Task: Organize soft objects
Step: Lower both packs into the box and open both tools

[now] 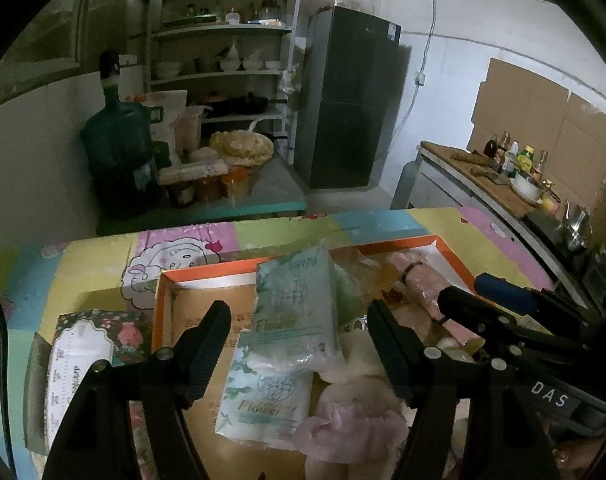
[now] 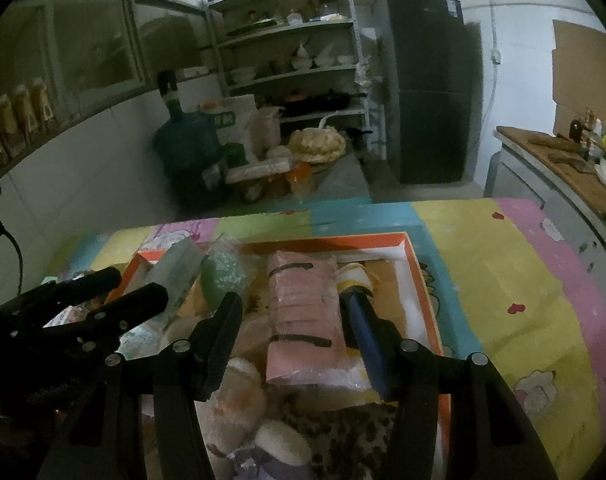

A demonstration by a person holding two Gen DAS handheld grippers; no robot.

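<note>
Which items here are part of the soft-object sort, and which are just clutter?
Job: orange tray; Flower tissue packs; pink wrapped bundle; green bag; fluffy plush; floral pack.

Clutter: water jug; shelf rack; fridge; condiment bottles.

Dim home kitchen, probably, dish shelves (image 1: 223, 28), fridge (image 1: 351, 100), counter with condiment bottles (image 1: 515, 156)

Black ribbed claw (image 1: 303, 354), silver screws, white "DAS" lettering.
</note>
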